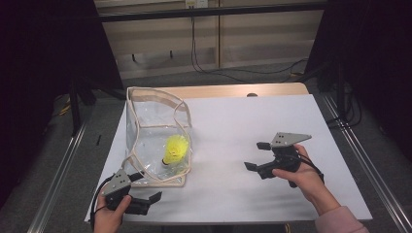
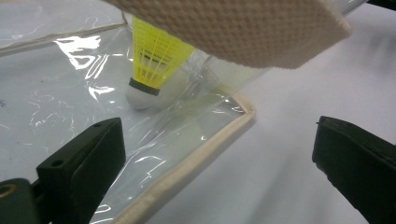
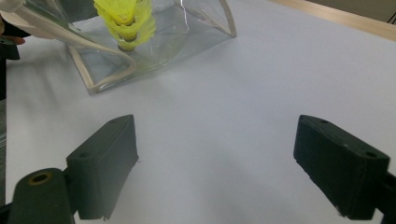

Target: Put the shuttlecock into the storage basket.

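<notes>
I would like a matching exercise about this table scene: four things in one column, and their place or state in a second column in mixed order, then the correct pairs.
Things:
1. shuttlecock
2. clear bag
3. left gripper
4. right gripper

Places or states:
a. open above the bare white sheet, away from the bag
b. yellow, cork end down, inside the bag
c. open at the bag's near bottom corner
d. transparent, with beige trim, on the left of the white sheet

Pairs: 1-b, 2-d, 3-c, 4-a
</notes>
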Available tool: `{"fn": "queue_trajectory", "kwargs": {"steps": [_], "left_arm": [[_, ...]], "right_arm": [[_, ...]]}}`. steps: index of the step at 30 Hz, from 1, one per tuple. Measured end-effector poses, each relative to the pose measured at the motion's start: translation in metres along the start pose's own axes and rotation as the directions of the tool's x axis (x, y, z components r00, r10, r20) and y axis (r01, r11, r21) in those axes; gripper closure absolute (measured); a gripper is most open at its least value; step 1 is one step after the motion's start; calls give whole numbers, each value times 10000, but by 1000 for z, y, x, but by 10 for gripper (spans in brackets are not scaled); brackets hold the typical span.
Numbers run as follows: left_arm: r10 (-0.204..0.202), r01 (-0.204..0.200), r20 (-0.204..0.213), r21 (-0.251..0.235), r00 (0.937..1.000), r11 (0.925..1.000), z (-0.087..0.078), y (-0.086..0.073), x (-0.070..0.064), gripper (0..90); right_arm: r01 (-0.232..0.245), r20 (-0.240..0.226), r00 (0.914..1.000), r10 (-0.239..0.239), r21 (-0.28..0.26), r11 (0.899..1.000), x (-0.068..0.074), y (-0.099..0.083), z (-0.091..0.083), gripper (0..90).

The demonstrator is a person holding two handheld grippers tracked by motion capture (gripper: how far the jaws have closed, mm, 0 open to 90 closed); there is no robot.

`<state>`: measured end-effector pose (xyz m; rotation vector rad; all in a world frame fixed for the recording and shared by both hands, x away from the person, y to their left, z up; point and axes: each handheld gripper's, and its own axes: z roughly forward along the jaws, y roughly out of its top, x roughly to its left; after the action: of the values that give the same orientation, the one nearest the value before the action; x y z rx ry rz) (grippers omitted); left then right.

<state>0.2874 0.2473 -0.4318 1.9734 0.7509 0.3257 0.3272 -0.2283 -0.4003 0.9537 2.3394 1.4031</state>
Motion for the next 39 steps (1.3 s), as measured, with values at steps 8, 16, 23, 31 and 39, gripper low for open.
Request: {"fn": "queue_trajectory", "kwargs": {"steps": [8, 16, 23, 31, 39], "left_arm": [[-8, 8, 39, -49, 10000, 10000, 1, 0, 0, 26], [2, -2, 27, -50, 10000, 10000, 1, 0, 0, 26], [60, -60, 33, -38, 10000, 10000, 1, 0, 0, 25], [39, -39, 15, 19, 10000, 10000, 0, 0, 0, 25], [34, -34, 15, 14, 10000, 10000, 0, 0, 0, 25]], "right_arm": [[-80, 149, 9999, 80, 1, 10000, -4, -9, -5, 135], [-152, 260, 9995, 152, -18, 9999, -7, -17, -9, 133], [-255, 348, 9991, 255, -7, 9997, -10, -23, -14, 133], [-379, 415, 9984, 381, -64, 9993, -11, -31, -18, 133], [-434, 461, 9980, 436, -57, 9990, -12, -39, -21, 132]]}}
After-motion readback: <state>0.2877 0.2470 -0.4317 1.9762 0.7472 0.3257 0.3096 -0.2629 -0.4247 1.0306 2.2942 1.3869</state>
